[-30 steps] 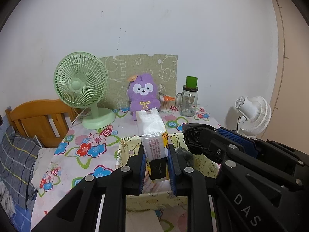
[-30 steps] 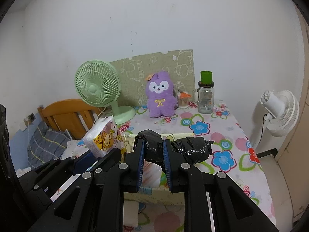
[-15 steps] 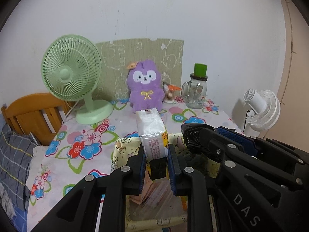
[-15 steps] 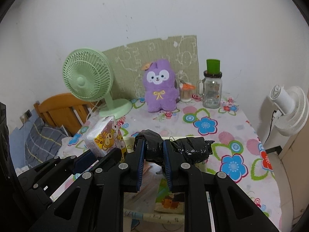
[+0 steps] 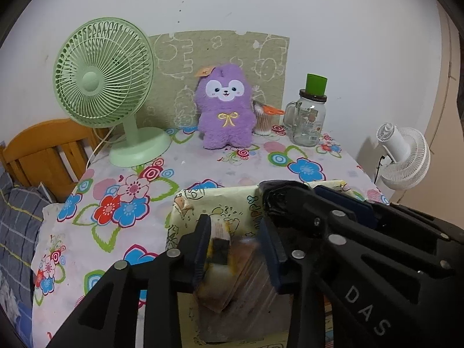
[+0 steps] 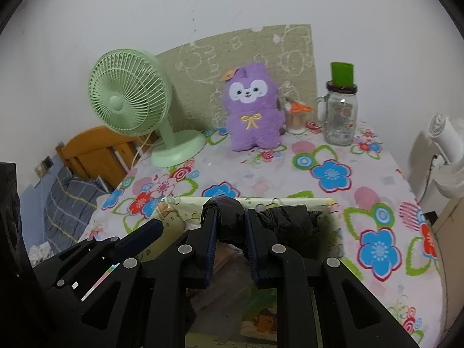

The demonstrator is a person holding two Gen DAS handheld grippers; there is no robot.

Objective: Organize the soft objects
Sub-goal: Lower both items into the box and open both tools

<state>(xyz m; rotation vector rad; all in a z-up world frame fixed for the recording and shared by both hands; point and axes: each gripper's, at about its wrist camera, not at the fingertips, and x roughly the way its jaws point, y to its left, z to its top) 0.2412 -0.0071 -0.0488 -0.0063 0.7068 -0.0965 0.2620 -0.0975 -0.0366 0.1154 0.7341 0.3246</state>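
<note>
A yellow fabric storage box (image 5: 220,203) with cartoon prints stands at the near edge of the flowered table; it also shows in the right wrist view (image 6: 290,203). My left gripper (image 5: 235,246) is open over the box, and a plastic-wrapped tissue pack (image 5: 232,284) lies blurred between and below its fingers inside the box. My right gripper (image 6: 230,232) is shut on a crumpled black plastic bag (image 6: 287,223) and holds it over the box. A purple plush toy (image 5: 224,110) sits upright at the back of the table, also in the right wrist view (image 6: 252,110).
A green desk fan (image 5: 107,87) stands back left. A glass jar with a green lid (image 5: 310,116) and a cup of cotton swabs (image 5: 264,119) stand back right. A white fan (image 5: 403,156) is off the table's right edge. A wooden bed frame (image 5: 43,150) is left.
Both grippers moved forward and down over the box. The left gripper opened and the tissue pack dropped from upright between its fingers into the box.
</note>
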